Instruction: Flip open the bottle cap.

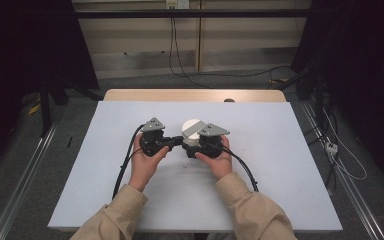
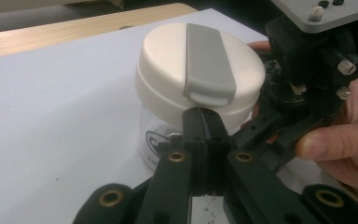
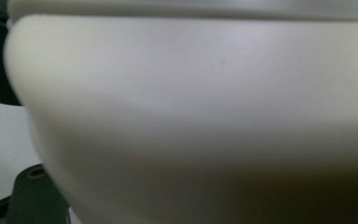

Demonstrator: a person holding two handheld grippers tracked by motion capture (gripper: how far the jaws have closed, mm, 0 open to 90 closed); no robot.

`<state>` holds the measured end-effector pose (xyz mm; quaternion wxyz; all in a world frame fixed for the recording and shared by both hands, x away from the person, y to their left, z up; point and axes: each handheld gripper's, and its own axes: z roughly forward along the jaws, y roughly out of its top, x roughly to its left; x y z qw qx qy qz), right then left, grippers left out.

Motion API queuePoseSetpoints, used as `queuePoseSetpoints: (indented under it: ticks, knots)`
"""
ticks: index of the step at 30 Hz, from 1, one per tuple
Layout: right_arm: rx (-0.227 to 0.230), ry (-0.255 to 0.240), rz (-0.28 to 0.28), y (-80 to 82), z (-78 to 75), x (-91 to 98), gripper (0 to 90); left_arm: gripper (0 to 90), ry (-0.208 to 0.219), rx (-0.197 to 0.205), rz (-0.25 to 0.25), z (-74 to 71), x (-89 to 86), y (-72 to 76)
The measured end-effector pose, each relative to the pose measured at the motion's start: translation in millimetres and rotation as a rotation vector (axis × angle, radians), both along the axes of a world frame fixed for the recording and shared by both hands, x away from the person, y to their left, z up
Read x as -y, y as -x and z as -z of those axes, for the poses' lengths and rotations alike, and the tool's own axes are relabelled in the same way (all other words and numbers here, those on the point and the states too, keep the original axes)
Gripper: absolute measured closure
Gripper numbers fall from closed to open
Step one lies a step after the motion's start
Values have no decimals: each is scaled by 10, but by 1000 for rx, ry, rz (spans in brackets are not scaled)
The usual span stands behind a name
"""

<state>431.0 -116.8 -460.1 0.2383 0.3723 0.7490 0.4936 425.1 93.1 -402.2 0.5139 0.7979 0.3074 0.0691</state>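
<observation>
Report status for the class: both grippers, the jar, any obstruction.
Left gripper shut, tips at the lid's grey strap. Right gripper against the jar, grip unclear. Nothing else on the white table.

A clear jar [image 2: 156, 140] stands upright near the middle of a white-covered table [image 1: 280, 165]. Its cream lid [image 2: 168, 70], still on, carries a grey flip tab [image 2: 208, 63] across the top.

The high view is evenly lit over the white bench [image 1: 260, 165], with soft shadows under the hands, while the room's left and right edges fall into near black. In the left gripper view the jar's lid [image 2: 200, 70] is sharp and free of glare. In the right gripper view the lid [image 3: 191, 116] sits so close that it is a soft blur, shading darker toward the bottom.
</observation>
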Motion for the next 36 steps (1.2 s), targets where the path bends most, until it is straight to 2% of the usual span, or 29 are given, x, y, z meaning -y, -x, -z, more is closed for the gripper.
queuePoseSetpoints:
  ticks: [12,23,36]
  knots:
    - [3,3,0,-1,2,-3,184,900,7,2,-3,-31,5,0]
    - [4,7,-2,0,0,-6,183,900,29,17,2,-126,41,-18]
    - [6,7,-5,-3,3,-4,183,900,10,28,-3,-250,92,-95]
